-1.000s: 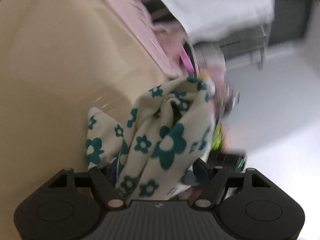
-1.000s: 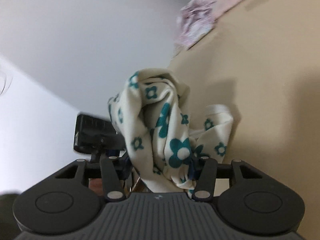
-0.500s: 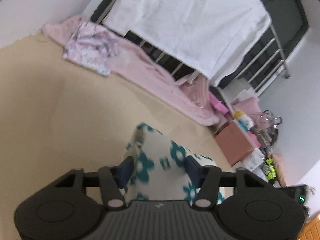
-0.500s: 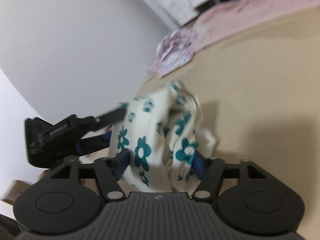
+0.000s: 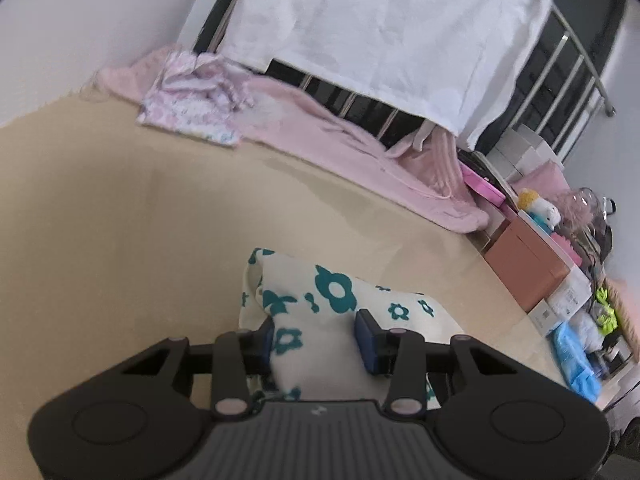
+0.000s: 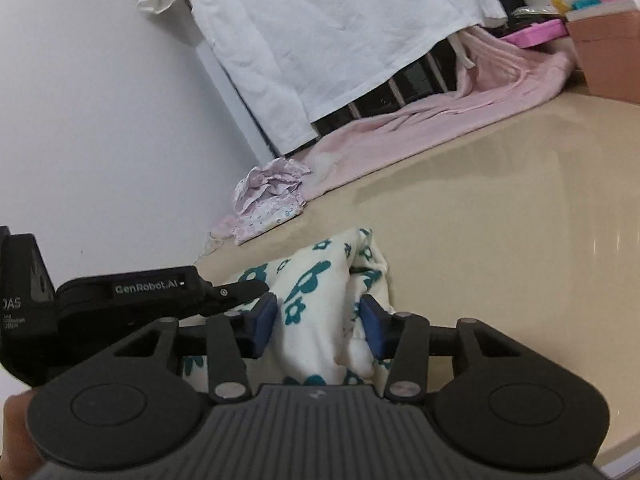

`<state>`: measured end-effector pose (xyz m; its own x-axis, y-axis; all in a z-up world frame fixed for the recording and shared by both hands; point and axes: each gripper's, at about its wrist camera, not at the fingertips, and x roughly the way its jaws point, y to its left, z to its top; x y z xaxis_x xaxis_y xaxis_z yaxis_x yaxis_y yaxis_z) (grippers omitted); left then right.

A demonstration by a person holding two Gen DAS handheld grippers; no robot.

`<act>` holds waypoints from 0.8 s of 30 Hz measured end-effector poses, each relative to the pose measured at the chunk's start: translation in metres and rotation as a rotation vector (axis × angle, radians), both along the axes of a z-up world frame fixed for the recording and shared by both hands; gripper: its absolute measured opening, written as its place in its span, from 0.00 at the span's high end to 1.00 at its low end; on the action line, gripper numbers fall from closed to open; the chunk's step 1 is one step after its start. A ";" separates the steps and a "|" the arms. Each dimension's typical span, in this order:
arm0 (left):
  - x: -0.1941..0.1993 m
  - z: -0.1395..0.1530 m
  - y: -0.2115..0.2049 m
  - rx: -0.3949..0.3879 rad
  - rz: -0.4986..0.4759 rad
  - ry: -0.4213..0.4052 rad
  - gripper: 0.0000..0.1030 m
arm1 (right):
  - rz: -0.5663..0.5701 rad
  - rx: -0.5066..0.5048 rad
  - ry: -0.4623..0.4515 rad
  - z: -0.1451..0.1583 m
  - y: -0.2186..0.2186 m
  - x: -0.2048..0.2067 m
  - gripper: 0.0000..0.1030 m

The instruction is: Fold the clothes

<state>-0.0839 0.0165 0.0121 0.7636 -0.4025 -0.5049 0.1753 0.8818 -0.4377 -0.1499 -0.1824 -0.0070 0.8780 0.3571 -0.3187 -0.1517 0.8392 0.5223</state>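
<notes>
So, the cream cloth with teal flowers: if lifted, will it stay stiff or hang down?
Probably floppy: the flowered cloth bunches in soft folds between the right gripper, whose jaws are closing. It seems light, sagging little at the left gripper. On the smooth beige surface it may slide.

Cream cotton garment printed with teal flowers (image 5: 320, 300), bunched. Beige smooth bed surface (image 5: 120, 220), plain. Long pale pink fleece blanket (image 5: 360, 152), plain. Small crumpled cloth, white with a fine pink print (image 5: 192, 100). Large white sheet (image 5: 380, 32), unpatterned, over a black rail frame with silver bars (image 5: 560, 80). Terracotta-coloured cardboard box (image 5: 524, 264). Gripper bodies black, with blue finger pads (image 6: 372, 328). Wall pale grey-white (image 6: 100, 100).
</notes>
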 end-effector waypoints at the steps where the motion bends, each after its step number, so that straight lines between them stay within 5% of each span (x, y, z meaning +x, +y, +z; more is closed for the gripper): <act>1: 0.001 0.000 0.005 -0.034 -0.005 0.009 0.61 | 0.000 0.026 0.011 -0.001 -0.002 0.003 0.57; 6: -0.003 0.011 0.040 -0.197 0.031 0.006 0.55 | -0.028 0.054 0.000 0.011 -0.012 0.003 0.50; 10: -0.015 0.033 0.035 -0.163 0.007 -0.129 0.54 | -0.054 -0.008 -0.076 0.030 -0.012 0.003 0.49; 12: -0.012 0.036 0.017 -0.111 -0.039 -0.153 0.58 | -0.037 0.013 -0.063 0.031 -0.011 0.015 0.73; 14: -0.001 0.025 0.003 -0.060 -0.052 -0.106 0.83 | -0.051 -0.013 -0.046 0.031 -0.007 0.029 0.93; 19: 0.007 0.000 0.004 -0.103 -0.062 -0.066 0.84 | -0.045 -0.167 0.066 0.009 0.011 0.044 1.00; 21: 0.008 -0.004 0.013 -0.158 -0.057 -0.064 0.81 | -0.079 -0.224 0.061 0.017 0.013 0.041 0.97; 23: 0.008 0.003 0.027 -0.231 -0.029 -0.074 0.56 | -0.103 -0.280 0.004 0.034 0.016 0.039 0.96; 24: 0.008 0.008 0.033 -0.261 -0.004 -0.087 0.51 | -0.093 -0.306 -0.028 0.043 0.019 0.041 0.96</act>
